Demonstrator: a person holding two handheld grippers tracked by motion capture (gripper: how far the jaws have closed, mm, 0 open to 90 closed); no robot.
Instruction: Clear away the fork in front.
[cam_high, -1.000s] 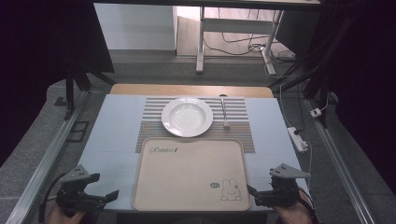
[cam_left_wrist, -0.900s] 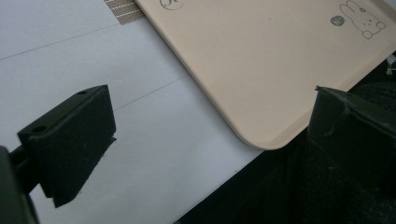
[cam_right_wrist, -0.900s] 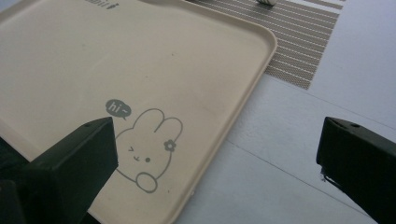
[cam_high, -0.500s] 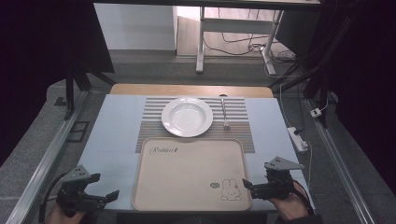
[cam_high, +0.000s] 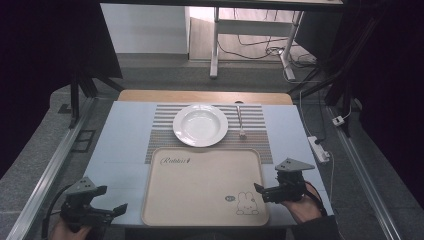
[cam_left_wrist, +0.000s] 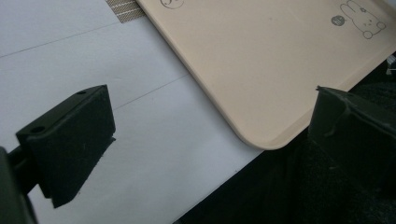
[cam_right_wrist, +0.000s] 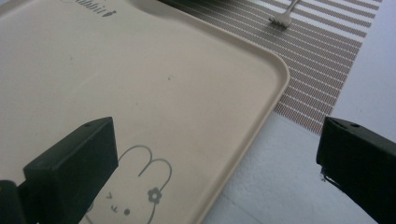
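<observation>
R gripper (cam_high: 259, 190) fingers apart over tray (cam_high: 200, 185) edge.

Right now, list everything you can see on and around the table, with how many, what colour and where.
tray: one, beige with a rabbit drawing, near middle of the table.
plate: one, white, on the striped mat behind the tray.
fork: one, silver, on the mat right of the plate.
striped mat: one, brown and white, partly under the tray's far edge.
table: one, pale blue-white top.
power strip: one, white, off the table's right edge.
left gripper: one, black, near left corner, jaws apart, holding nothing.
right gripper: one, black, at the tray's right edge, jaws open astride the rim.
person's right hand: one, holding the right gripper.
</observation>
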